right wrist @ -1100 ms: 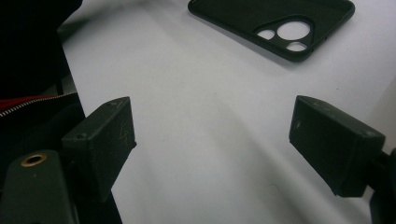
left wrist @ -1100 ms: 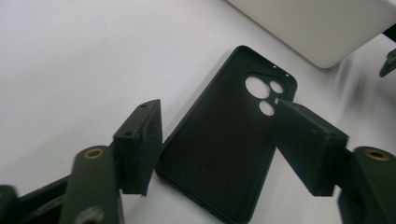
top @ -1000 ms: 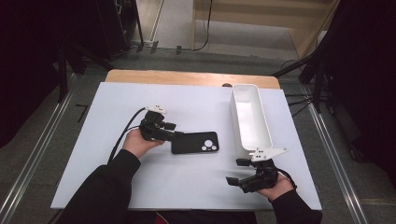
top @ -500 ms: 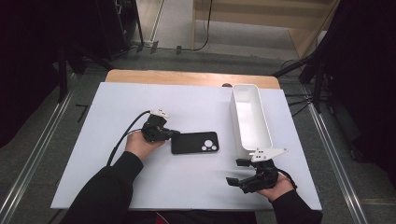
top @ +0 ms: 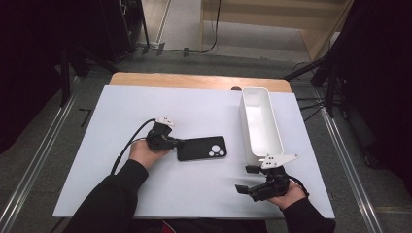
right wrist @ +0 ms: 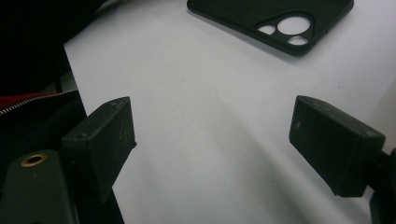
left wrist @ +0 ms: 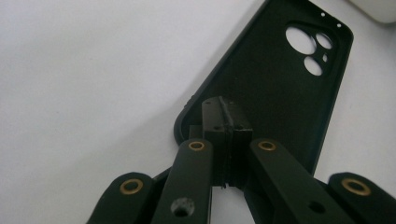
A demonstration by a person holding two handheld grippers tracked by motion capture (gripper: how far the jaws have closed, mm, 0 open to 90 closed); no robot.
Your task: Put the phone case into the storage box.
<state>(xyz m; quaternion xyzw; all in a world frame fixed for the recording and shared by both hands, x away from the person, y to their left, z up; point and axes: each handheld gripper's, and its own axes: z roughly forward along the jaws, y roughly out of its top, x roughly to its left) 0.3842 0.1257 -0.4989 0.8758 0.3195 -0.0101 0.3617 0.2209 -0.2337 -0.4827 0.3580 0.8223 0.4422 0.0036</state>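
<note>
A black phone case (top: 204,148) lies open side up in the middle of the white table (top: 111,116), camera cut-outs toward the right. My left gripper (top: 179,143) reaches its left short end. In the left gripper view its jaws have just closed, and the gripper (left wrist: 227,116) is shut at that end of the case (left wrist: 275,79), with the rim hidden behind the pads. My right gripper (top: 245,178) rests near the front right of the table, pointing left. It (right wrist: 212,135) is open with only bare table between the pads, and the case (right wrist: 252,14) lies farther off.
A long white bin (top: 260,121) stands lengthwise at the right of the table, just beyond the right gripper; its corner (left wrist: 376,5) shows past the case. A wooden strip (top: 194,81) runs along the table's far edge. The left gripper's cable (top: 127,148) loops on the table.
The left gripper's jaws have closed at the case's left end, and the hand has shifted only slightly. The case and the right gripper have stayed where they were.
</note>
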